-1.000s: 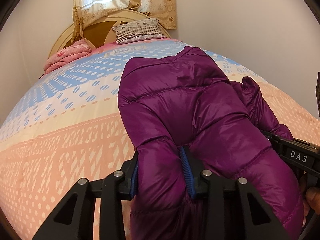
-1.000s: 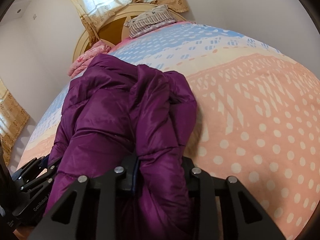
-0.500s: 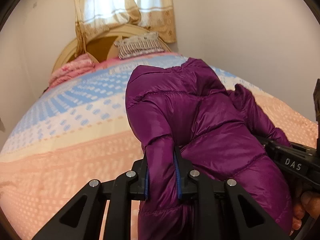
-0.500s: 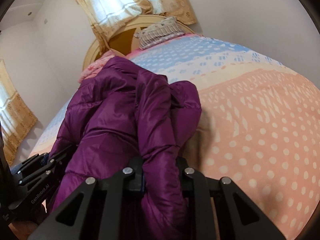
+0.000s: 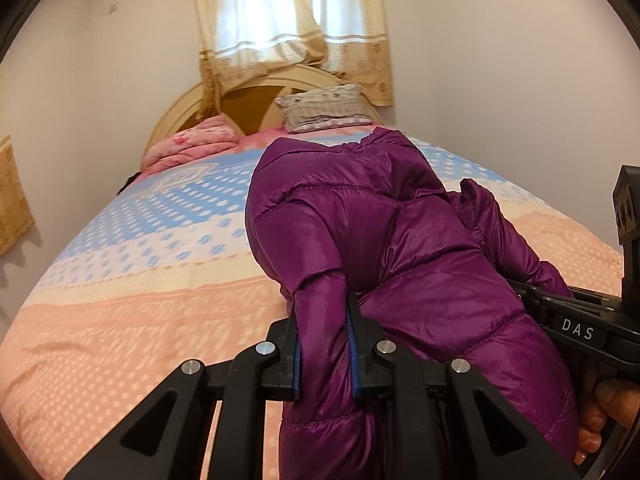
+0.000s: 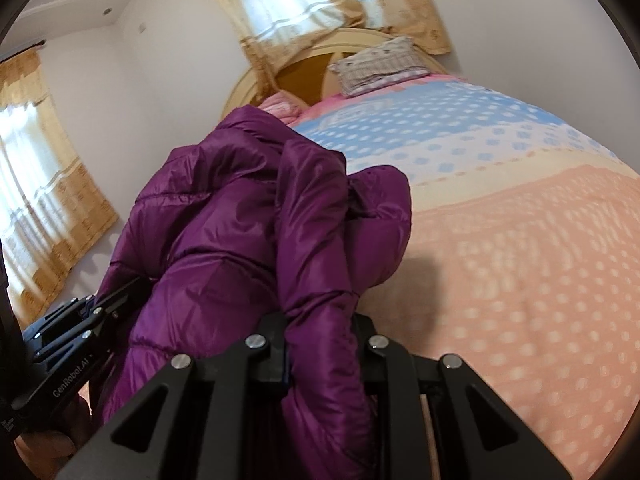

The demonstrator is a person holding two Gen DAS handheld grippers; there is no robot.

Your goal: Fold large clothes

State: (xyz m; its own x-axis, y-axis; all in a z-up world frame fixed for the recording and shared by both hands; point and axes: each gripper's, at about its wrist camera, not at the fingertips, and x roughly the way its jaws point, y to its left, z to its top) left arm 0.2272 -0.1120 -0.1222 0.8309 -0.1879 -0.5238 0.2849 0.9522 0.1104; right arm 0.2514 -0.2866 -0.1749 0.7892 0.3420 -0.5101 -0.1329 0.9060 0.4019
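A fold of the purple down jacket (image 5: pixel 384 264) is being pinched by the left tongs (image 5: pixel 324 344), the blue pads (image 5: pixel 352 356) being pressed in on a narrow ridge of quilted fabric. Another bunched fold of the jacket (image 6: pixel 240 232) is being clamped by the right tongs (image 6: pixel 320 344), the jaws being kept only as far apart as the padding forces them. The jacket is being held up above the bed (image 5: pixel 120 320), its bulk draped between the two tongs and blocking much of each view. The patterned bedspread (image 6: pixel 520 280) is being shaded just beneath the hanging fabric. A pillow (image 5: pixel 324 112) and a pink quilt (image 5: pixel 192 148) are lying against the headboard (image 5: pixel 176 120), under a curtained window (image 5: pixel 288 24).
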